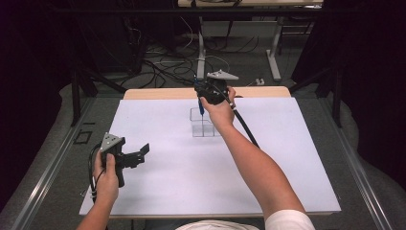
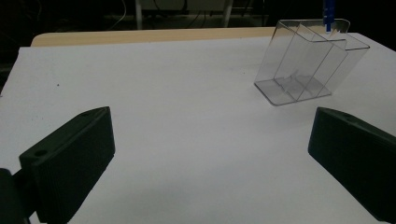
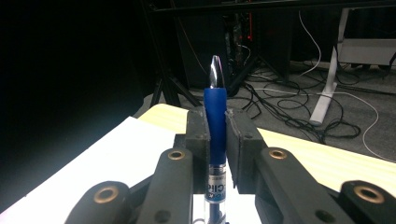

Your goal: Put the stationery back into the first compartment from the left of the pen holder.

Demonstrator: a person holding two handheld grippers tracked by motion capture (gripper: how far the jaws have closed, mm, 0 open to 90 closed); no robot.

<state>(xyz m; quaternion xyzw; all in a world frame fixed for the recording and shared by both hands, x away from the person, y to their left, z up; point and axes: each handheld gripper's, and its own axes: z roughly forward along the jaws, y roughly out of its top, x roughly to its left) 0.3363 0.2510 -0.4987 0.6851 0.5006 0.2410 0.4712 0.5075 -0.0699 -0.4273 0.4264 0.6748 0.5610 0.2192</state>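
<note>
While right hand-held gripper [image 1: 200, 101] clamps pen [image 3: 215, 122], organizer [image 2: 306, 63] near far edge.

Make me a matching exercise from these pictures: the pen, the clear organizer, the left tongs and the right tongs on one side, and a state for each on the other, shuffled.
1. pen
2. clear organizer
3. left tongs
4. right tongs

A. open, holding nothing
B. stands empty on the white sheet
C. blue grip, clamped between two jaws
D. shut on a thing, above the organizer

Pairs: 1-C, 2-B, 3-A, 4-D
</note>
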